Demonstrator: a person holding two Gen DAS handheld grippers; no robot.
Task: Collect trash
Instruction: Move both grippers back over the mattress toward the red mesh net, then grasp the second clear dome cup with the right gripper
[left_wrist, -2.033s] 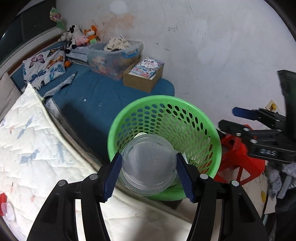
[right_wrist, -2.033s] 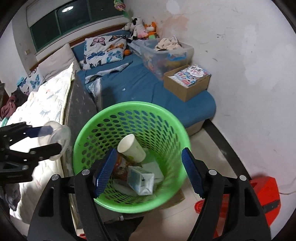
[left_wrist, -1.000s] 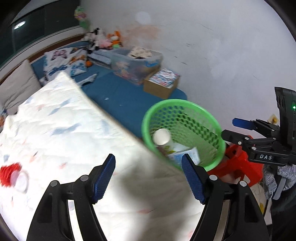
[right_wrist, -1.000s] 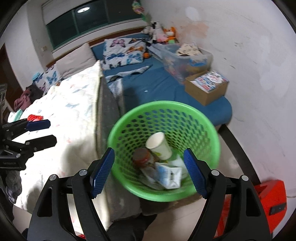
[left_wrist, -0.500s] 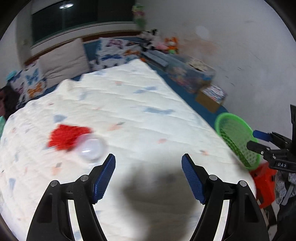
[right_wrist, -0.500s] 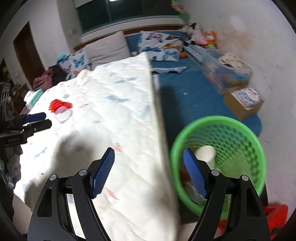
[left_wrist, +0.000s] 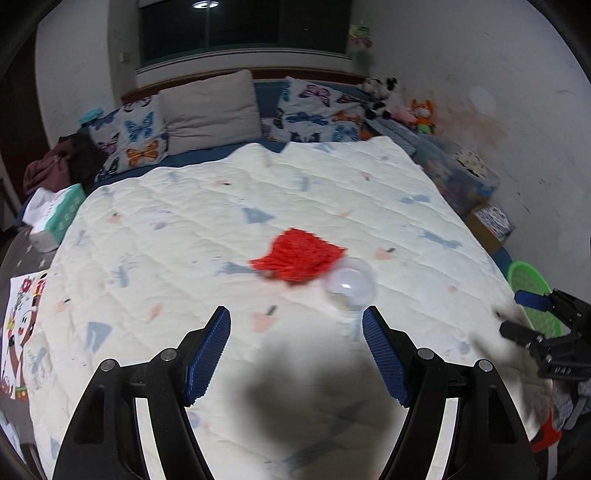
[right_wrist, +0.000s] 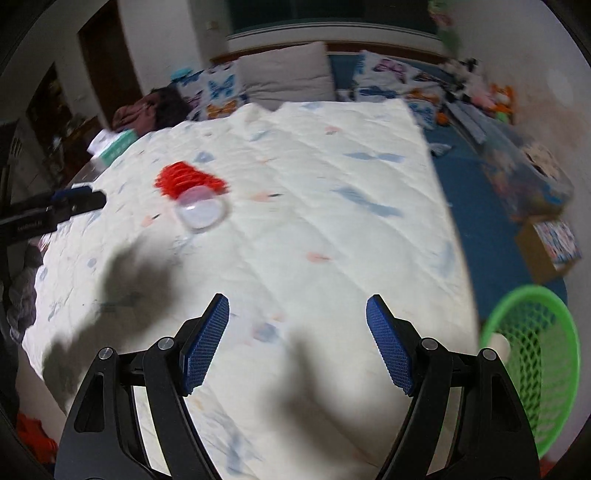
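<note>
Here, a clear plastic dome lid (left_wrist: 350, 287) lies on a bed, a little right of centre in the left wrist view, touching the lower right edge of a crumpled red wrapper (left_wrist: 300, 254). Both pieces of trash rest on a cream quilt (left_wrist: 184, 236) printed with small blue and pink shapes. In the right wrist view the same lid (right_wrist: 201, 212) and wrapper (right_wrist: 184, 179) sit in the upper left of the frame.

The left hand-held gripper (left_wrist: 296, 354) fills the bottom of its view, its blue-padded jaws standing released and wide apart with nothing between them. The lid lies just above its right finger, not touched. The right hand-held gripper (right_wrist: 297, 343) is likewise released and empty, hovering over bare quilt at the bottom centre of its view.

A green mesh basket (right_wrist: 532, 365) stands beside the bed at the lower right of the right wrist view, with a pale cup partly visible inside; in the left wrist view it (left_wrist: 528, 280) shows at the right edge, behind the other gripper.

Across the top of the frame lie butterfly-print pillows (left_wrist: 129, 136) and a plain beige pillow (left_wrist: 212, 110). A tissue box (left_wrist: 55, 218) sits at the left edge of the bed, and stuffed toys (left_wrist: 399, 101) line the upper right corner.
</note>
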